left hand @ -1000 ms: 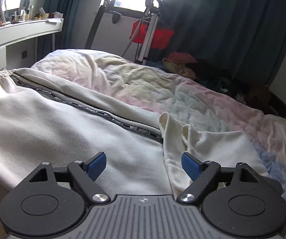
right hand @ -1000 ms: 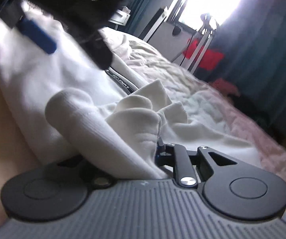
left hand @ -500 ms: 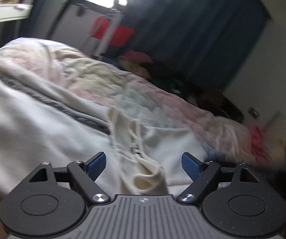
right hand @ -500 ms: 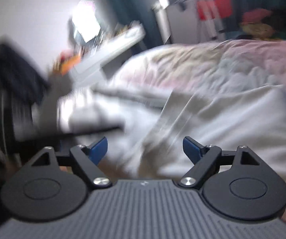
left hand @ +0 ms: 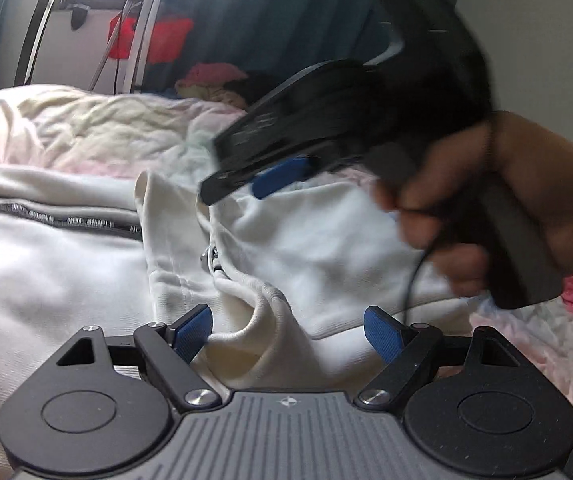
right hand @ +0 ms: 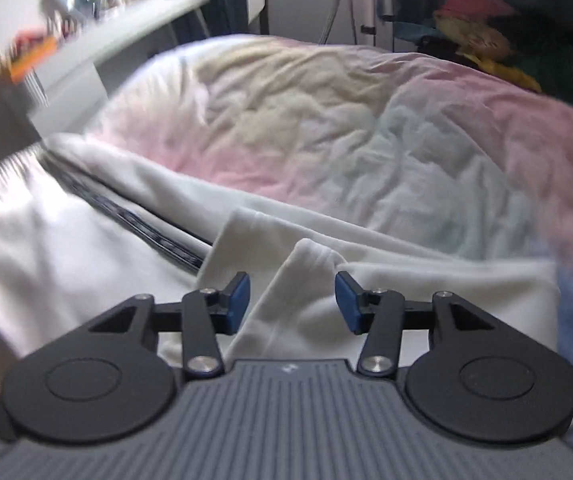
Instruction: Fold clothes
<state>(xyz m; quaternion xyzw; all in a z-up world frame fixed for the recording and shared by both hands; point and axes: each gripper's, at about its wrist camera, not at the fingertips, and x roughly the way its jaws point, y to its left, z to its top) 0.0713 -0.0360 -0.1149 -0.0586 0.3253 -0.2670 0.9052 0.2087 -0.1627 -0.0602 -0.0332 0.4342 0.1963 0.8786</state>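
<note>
A cream white garment (left hand: 318, 240) with a black lettered stripe (left hand: 86, 222) lies spread on the bed, its end folded over into loose ridges. My left gripper (left hand: 288, 326) is open, low over a raised fold. The right gripper also shows in the left wrist view, blurred, held in a hand above the garment's folded end. In the right wrist view my right gripper (right hand: 292, 298) is open over a fold ridge (right hand: 306, 256) of the same garment, holding nothing.
The bed carries a crumpled pastel pink, yellow and blue sheet (right hand: 366, 120). A white desk (right hand: 126, 36) stands at the left. A stand with a red bag (left hand: 150, 36), dark curtains and a heap of clothes (left hand: 214, 80) lie beyond the bed.
My right gripper has let go of the bunched white fabric, opened, and swung across in front of the left gripper. The left gripper has shifted right toward the folded end, still open.
</note>
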